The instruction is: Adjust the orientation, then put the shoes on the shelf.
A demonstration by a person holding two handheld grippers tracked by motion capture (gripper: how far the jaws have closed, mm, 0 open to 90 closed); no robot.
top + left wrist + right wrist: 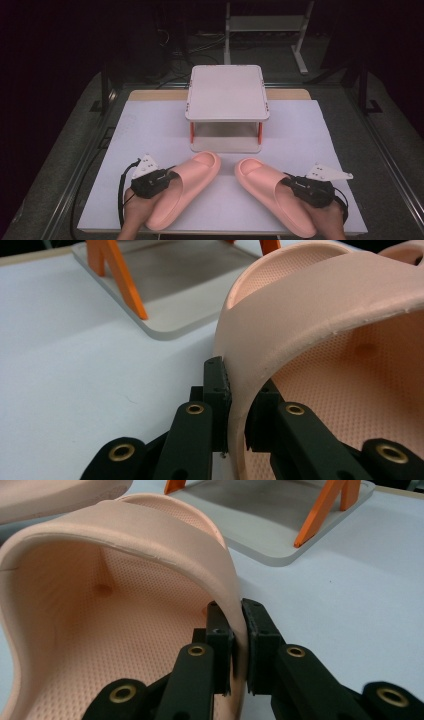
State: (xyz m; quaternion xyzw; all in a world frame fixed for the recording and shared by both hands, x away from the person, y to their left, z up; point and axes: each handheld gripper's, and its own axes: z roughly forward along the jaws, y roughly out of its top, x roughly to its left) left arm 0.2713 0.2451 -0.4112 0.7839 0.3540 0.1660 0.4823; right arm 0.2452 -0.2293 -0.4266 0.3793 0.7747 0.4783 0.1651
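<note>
Two pink slides lie on the white table cover, toes pointing toward the small shelf. The left slide [186, 186] is clamped at its strap's outer edge by my left gripper [167, 178]; in the left gripper view the strap [320, 325] runs between the two black jaws of that gripper [237, 412], one pad outside and one inside. The right slide [270, 190] is held the same way by my right gripper [292, 184]. In the right gripper view that gripper [239, 645] pinches the strap [165, 545] edge.
A small white two-level shelf [227, 92] with orange legs stands at the table's back middle, its lower board [226, 144] just beyond the slides' toes. The table cover [150, 125] ends near my hands at the front. Dark floor and a metal frame [300, 45] lie beyond.
</note>
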